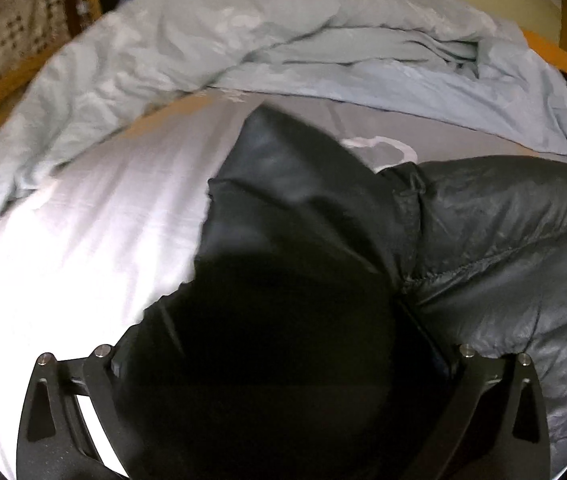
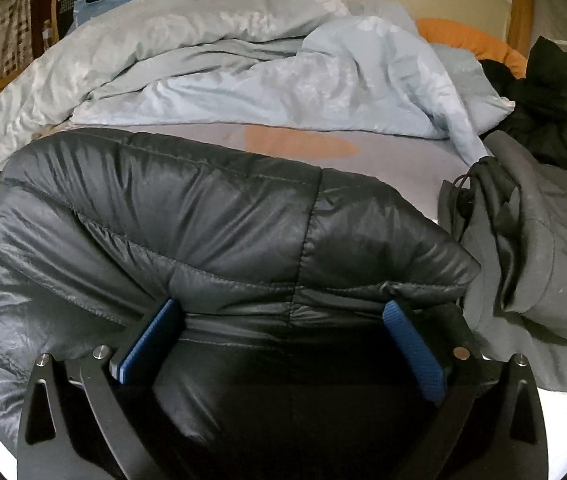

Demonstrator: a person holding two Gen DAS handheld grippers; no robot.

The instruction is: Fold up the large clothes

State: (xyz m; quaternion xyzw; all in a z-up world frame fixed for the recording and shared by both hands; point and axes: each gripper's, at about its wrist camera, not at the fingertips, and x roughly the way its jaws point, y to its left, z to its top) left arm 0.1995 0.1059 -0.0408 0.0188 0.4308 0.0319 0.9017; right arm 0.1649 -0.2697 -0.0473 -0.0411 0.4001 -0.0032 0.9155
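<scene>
A black quilted puffer jacket (image 2: 203, 208) lies spread on the bed. In the right wrist view my right gripper (image 2: 281, 308) stands wide open at the jacket's near edge. Its blue pads (image 2: 151, 340) flank a bulge of the quilted fabric without pinching it. In the left wrist view a smooth black part of the jacket (image 1: 295, 184) drapes over my left gripper (image 1: 279, 332) and hides both fingers. The gripper's linkage arms are spread wide. The quilted body (image 1: 503, 240) lies to the right.
A crumpled light-blue duvet (image 2: 243, 60) is piled along the far side of the bed. A grey garment (image 2: 531, 240) and a black one (image 2: 555, 100) lie to the right, near an orange pillow (image 2: 467, 40). Pale bedsheet (image 1: 83, 220) lies left of the jacket.
</scene>
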